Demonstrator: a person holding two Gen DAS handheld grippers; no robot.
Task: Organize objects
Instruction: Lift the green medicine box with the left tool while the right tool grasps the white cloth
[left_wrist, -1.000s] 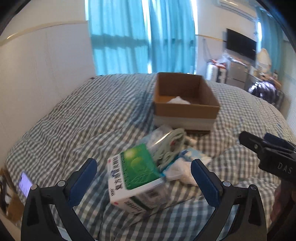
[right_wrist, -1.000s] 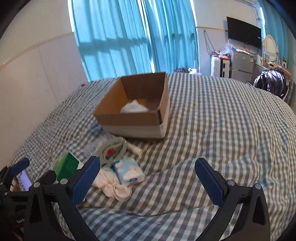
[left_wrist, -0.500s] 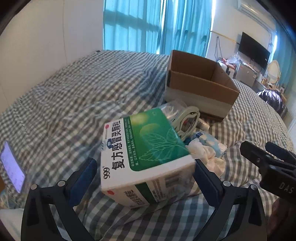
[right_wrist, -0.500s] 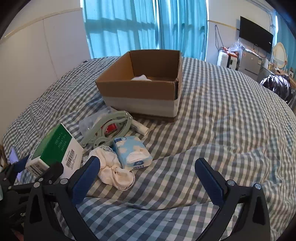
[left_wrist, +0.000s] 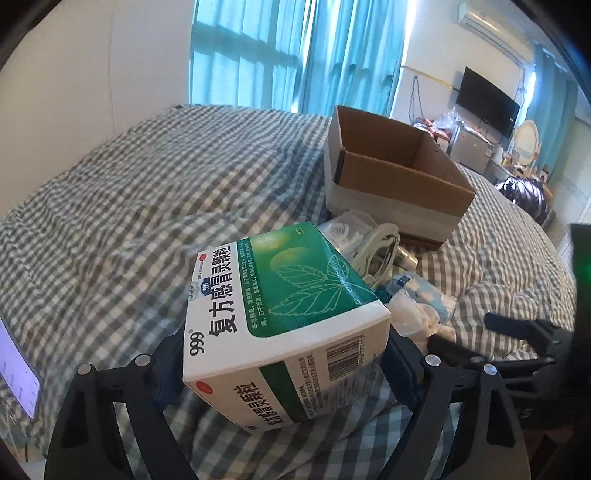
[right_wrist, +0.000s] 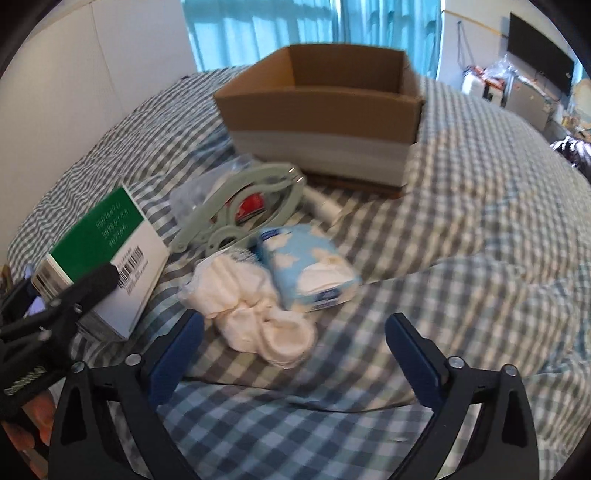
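While we bracket the medicine box (left_wrist: 284, 325) with our left claw (left_wrist: 284, 365), its blue pads sit at the box's sides; whether they grip yet, we cannot tell. Our right claw (right_wrist: 295, 354) hovers wide open and empty above the white socks (right_wrist: 255, 317). Beyond lie a tissue pack (right_wrist: 310, 269) and a green tape dispenser (right_wrist: 243, 206) on the bed (right_wrist: 461, 206); farthest, the cardboard box (right_wrist: 325, 118) stands open, presumably as the destination.
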